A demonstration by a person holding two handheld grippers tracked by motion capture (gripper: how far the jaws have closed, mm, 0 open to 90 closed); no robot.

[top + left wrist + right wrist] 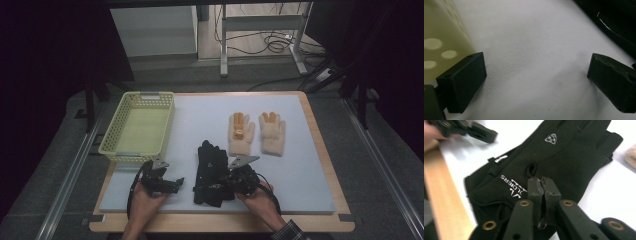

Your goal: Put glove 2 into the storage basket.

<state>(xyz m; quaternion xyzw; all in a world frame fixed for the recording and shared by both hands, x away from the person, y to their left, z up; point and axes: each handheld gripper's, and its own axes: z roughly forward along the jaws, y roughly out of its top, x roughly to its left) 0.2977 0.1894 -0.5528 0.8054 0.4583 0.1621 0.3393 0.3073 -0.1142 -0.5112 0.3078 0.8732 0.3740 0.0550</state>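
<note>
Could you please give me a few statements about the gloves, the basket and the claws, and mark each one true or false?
1. The right claw is shut over the black gloves. True.
2. The basket holds a glove. False: nothing lies in it.
3. The left claw has its jaws apart over bare mat. True.
4. The two tan gloves lie stacked on each other. False: they lie side by side, apart.
5. The black gloves lie to the right of the tan gloves in the high view. False: they lie to their left and nearer the person.
</note>
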